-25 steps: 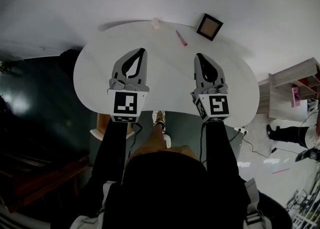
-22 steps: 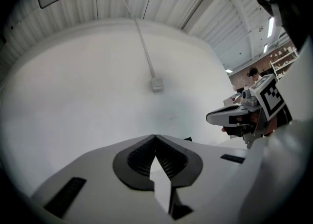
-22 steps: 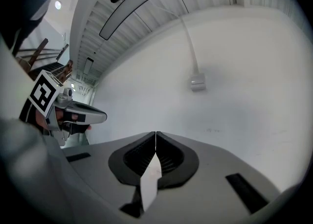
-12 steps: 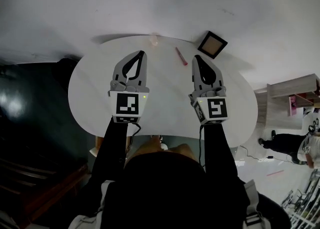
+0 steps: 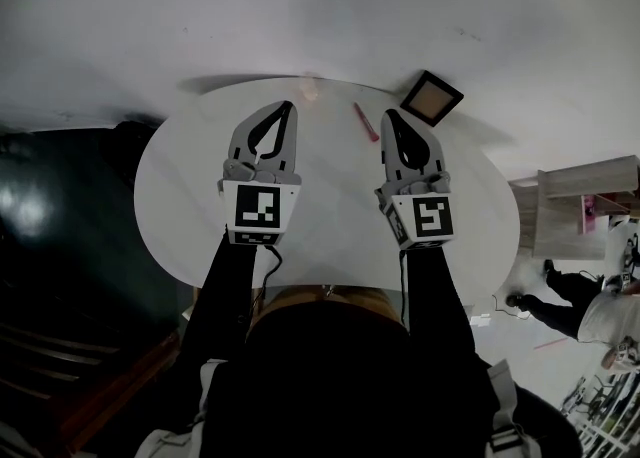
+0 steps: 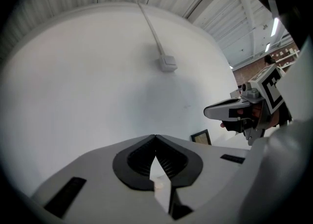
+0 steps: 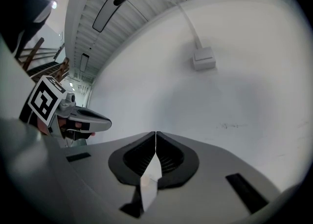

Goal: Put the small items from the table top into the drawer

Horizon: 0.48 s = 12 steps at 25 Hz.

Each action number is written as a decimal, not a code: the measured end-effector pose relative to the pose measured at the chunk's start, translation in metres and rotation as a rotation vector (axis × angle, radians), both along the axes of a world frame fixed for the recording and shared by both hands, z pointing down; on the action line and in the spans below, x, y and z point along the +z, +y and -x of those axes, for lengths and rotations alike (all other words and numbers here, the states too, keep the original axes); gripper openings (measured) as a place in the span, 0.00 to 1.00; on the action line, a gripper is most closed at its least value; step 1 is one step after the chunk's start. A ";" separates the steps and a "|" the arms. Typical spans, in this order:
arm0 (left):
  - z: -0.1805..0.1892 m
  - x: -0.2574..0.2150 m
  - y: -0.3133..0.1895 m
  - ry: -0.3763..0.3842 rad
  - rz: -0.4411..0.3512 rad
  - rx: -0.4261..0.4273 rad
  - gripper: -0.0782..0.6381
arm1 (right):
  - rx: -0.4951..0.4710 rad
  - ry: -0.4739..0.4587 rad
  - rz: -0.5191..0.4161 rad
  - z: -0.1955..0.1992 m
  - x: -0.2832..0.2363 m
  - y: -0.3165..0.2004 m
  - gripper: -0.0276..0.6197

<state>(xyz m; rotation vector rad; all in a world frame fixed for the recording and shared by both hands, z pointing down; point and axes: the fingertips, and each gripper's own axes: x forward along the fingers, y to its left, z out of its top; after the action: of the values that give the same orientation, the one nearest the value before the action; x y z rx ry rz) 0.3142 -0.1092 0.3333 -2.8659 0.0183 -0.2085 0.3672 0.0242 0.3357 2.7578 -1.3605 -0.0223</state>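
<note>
A white oval table (image 5: pixel 190 206) stands against the wall. At its far edge lie a small pale round item (image 5: pixel 309 87), a thin pink stick (image 5: pixel 364 122) and a dark-framed square pad (image 5: pixel 431 98), whose corner also shows in the left gripper view (image 6: pixel 200 137). My left gripper (image 5: pixel 290 105) hovers over the table's middle left, jaws shut with nothing between them (image 6: pixel 155 136). My right gripper (image 5: pixel 386 114) hovers beside it, just right of the pink stick, jaws shut and empty too (image 7: pixel 155 133). No drawer is in view.
A white wall (image 5: pixel 320 6) rises right behind the table, with a cable and a small box on it (image 6: pixel 167 63). A wooden shelf unit (image 5: pixel 580 206) stands at the right. A person (image 5: pixel 590 311) moves on the floor at the far right. Dark floor lies left.
Both grippers have moved forward over the table toward the wall, and the view has advanced with them. The items at the far edge lie where they were. Both jaws stay shut.
</note>
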 end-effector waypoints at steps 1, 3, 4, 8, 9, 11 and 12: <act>-0.002 0.001 -0.001 -0.003 0.001 -0.002 0.13 | -0.001 -0.001 -0.004 -0.002 -0.001 -0.001 0.09; -0.006 0.000 0.000 0.001 -0.001 -0.001 0.13 | -0.003 0.002 -0.006 -0.006 -0.001 0.000 0.09; -0.007 0.000 0.001 0.004 0.004 -0.001 0.13 | -0.005 0.002 -0.005 -0.008 0.000 0.000 0.09; -0.011 0.002 0.000 -0.006 0.018 -0.013 0.13 | -0.016 -0.003 -0.005 -0.012 -0.002 -0.003 0.09; -0.013 0.005 -0.001 -0.013 0.034 -0.017 0.13 | -0.018 -0.005 -0.003 -0.013 -0.001 -0.004 0.09; -0.017 0.015 -0.004 -0.033 0.078 -0.025 0.13 | -0.016 -0.012 0.001 -0.015 0.001 -0.003 0.09; -0.020 0.021 -0.004 -0.043 0.099 -0.025 0.13 | -0.013 -0.014 0.005 -0.017 0.004 -0.002 0.09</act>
<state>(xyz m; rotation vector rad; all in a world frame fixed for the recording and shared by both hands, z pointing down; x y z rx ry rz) 0.3345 -0.1134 0.3543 -2.9601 0.0362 -0.2832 0.3841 0.0224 0.3392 2.7502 -1.3801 0.0005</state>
